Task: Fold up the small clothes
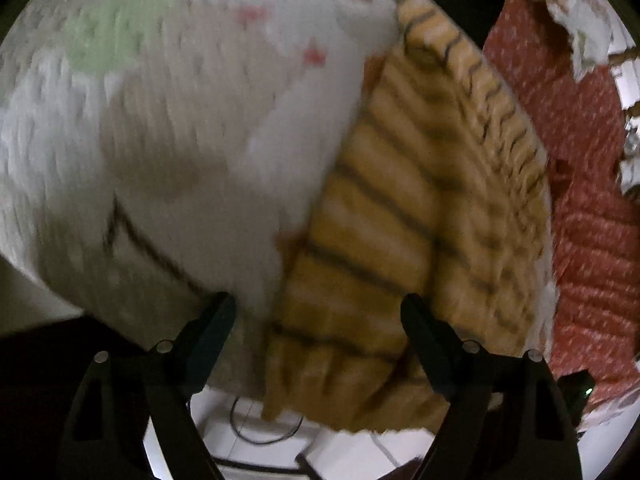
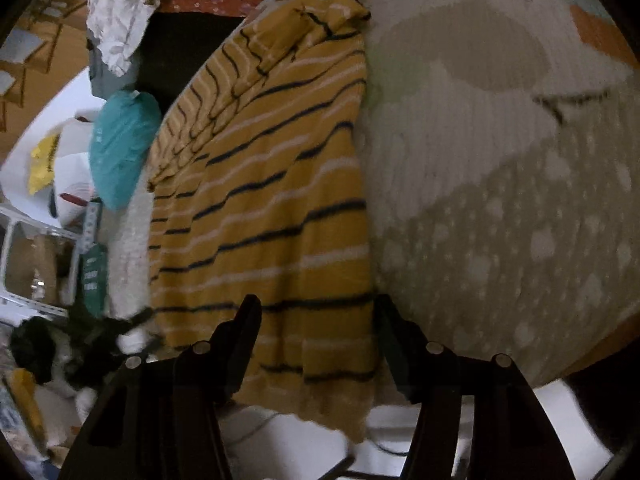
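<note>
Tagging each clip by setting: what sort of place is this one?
Probably a lived-in home room, not a lab. A striped shirt lies on a patterned rug, with a teal bag and floral cloth cluttered beside it.

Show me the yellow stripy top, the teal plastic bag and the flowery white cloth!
Yellow knit top with dark and white stripes (image 2: 276, 216): right wrist view, middle of its body.
Teal plastic bag (image 2: 120, 148): right wrist view, bulging centre.
White floral cloth (image 2: 120, 8): right wrist view, middle of the hanging fabric.
</note>
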The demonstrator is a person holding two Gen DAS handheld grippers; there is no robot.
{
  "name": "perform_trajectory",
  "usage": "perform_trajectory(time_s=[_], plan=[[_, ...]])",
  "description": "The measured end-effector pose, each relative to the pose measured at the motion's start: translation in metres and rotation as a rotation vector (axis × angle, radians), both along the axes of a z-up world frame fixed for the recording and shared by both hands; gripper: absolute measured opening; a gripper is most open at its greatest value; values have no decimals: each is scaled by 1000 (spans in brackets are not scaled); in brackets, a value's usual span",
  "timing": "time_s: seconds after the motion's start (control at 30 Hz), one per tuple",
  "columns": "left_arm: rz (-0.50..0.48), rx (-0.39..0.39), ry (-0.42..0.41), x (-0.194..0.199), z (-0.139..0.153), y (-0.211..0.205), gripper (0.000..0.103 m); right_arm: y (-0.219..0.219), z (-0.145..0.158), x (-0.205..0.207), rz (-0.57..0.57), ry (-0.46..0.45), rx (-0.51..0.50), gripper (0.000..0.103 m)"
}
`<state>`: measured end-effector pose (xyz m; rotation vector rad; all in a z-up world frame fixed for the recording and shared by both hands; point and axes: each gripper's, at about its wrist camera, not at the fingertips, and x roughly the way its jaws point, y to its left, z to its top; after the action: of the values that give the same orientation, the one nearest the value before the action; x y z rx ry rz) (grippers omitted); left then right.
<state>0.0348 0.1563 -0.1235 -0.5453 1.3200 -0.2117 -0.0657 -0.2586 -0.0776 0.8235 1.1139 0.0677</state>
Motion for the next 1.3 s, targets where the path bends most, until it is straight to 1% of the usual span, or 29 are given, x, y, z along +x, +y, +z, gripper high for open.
perform_trajectory(time_s=[0.1, 0.13, 0.17, 0.27, 0.33, 0.37, 0.4, 0.43, 0.47, 0.5, 0.53, 0.57, 0.6, 0.67, 0.73, 0.77, 0.83, 0.93, 0.97, 1.03, 1.1, 1.17, 1.3], plan=[[-49, 58, 5, -10, -4, -17, 84, 1, -10, -7, -8, 6, 111, 63], [-65, 68, 11, -13, -6, -21, 85, 2, -12, -9, -14, 8, 132, 63], [-83, 67, 26, -16, -9, -27, 86, 4, -14, -9, -13, 9, 144, 63], [-113, 18, 85, -26, -22, -37, 86, 13, -15, -11, 14, 13, 159, 63], [-116, -1, 99, -30, -26, -42, 86, 21, -16, -12, 34, 15, 151, 63], [-121, -7, 104, -30, -27, -44, 82, 25, -16, -12, 42, 15, 134, 63], [-124, -7, 109, -30, -28, -45, 74, 29, -15, -12, 52, 13, 110, 63], [-121, 8, 117, -32, -28, -45, 59, 30, -13, -12, 62, 13, 89, 62], [-117, 26, 122, -35, -28, -44, 40, 36, -11, -12, 84, 16, 50, 53], [-110, 5, 128, -37, -27, -43, 30, 41, -10, -11, 103, 26, 17, 30], [-90, -49, 137, -39, -26, -40, 12, 46, -11, -10, 127, 48, -2, 20], [-68, -88, 145, -41, -24, -36, 12, 47, -12, -9, 134, 54, 12, 15], [-43, -98, 143, -45, -20, -31, 12, 46, -10, -9, 129, 54, 24, 12], [-19, -103, 139, -53, -12, -25, 12, 42, -1, -8, 111, 44, 60, 11], [2, -117, 133, -62, 0, -20, 12, 35, 8, -10, 84, 32, 117, 11], [5, -117, 124, -66, 5, -17, 12, 31, 14, -13, 74, 25, 145, 10], [11, -125, 90, -76, 24, -12, 12, 24, 27, -21, 67, 6, 181, 10], [11, -145, 50, -87, 45, -3, 12, 15, 43, -37, 70, -8, 192, 9], [8, -150, 43, -87, 51, -4, 12, 12, 45, -43, 69, -5, 193, 9], [-7, -162, 30, -101, 62, -6, 12, 4, 47, -57, 67, 5, 203, 8], [-22, -174, 35, -113, 64, -2, 12, 1, 45, -72, 67, 26, 199, 8], [-34, -179, 44, -127, 61, -2, 12, 1, 40, -85, 71, 46, 189, 8], [-22, -193, 63, -138, 51, 2, 12, -5, 36, -92, 52, 46, 213, 8]])
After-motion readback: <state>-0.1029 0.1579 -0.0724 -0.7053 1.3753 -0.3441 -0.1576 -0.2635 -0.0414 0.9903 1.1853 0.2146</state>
